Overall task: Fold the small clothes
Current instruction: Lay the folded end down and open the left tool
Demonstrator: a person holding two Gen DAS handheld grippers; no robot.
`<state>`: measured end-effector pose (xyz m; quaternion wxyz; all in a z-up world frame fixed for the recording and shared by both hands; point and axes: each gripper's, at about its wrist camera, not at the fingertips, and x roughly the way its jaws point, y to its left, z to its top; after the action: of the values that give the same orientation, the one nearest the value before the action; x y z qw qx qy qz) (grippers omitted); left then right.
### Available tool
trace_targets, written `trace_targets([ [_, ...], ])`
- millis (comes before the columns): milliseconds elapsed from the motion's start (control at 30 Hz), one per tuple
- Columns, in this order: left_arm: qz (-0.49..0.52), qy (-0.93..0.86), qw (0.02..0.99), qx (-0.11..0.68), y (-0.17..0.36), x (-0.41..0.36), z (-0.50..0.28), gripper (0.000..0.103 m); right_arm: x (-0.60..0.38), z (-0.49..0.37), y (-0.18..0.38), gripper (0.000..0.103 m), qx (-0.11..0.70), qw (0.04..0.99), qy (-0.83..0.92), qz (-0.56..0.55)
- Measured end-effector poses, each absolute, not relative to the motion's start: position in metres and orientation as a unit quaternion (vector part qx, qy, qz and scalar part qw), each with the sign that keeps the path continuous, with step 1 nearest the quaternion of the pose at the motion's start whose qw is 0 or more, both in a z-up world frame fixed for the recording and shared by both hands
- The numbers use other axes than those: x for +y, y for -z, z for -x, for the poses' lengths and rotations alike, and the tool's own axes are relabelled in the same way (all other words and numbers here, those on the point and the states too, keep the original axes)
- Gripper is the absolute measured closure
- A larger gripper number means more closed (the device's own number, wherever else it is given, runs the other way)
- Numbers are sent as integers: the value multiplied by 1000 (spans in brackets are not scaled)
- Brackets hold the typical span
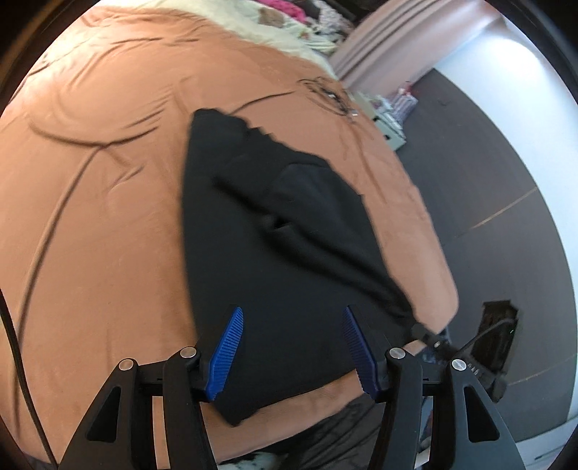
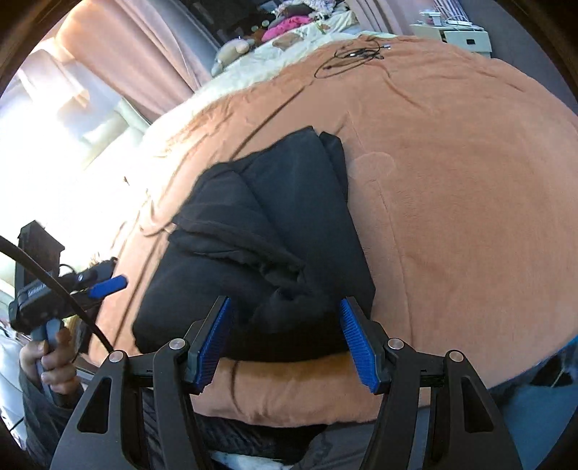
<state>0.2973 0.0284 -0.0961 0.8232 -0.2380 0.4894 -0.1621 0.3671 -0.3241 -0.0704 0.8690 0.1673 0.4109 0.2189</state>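
A black garment [image 1: 274, 231] [image 2: 281, 217] lies partly folded and rumpled on an orange-brown blanket [image 1: 101, 202] [image 2: 469, 180] that covers a bed. My left gripper [image 1: 292, 311] is open above the garment's near edge, with nothing pressed between its blue pads. In the right wrist view the left gripper [image 2: 108, 283] is off the garment's left side, in a person's hand [image 2: 50, 361]. My right gripper [image 2: 285, 302] is open over a bunched fold at the near edge, and its pads stand clear of the cloth. In the left wrist view the right gripper's tip [image 1: 430, 336] shows by the garment's right corner.
Thin dark cables [image 2: 356, 54] [image 1: 328, 90] lie on the blanket's far part. Cream bedding and a heap of clothes [image 2: 289, 25] sit beyond it. Pink curtains [image 2: 137, 47] hang behind. A white box [image 1: 388, 123] stands on the dark floor [image 1: 469, 162] beside the bed.
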Motion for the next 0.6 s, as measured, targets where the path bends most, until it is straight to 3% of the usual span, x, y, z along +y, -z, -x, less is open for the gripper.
trace_targets([
  [133, 243, 134, 817, 506, 118, 41, -292, 44, -311, -378, 74, 45, 433, 861, -214, -156],
  [200, 249, 126, 809, 517, 129, 42, -293, 44, -306, -380, 72, 70, 434, 862, -215, -151],
  [233, 250, 123, 805, 524, 135, 42, -293, 44, -305, -380, 71, 88, 432, 865, -210, -146],
  [600, 250, 146, 786, 547, 160, 25, -294, 43, -326, -359, 78, 93, 408, 883, -176, -154],
])
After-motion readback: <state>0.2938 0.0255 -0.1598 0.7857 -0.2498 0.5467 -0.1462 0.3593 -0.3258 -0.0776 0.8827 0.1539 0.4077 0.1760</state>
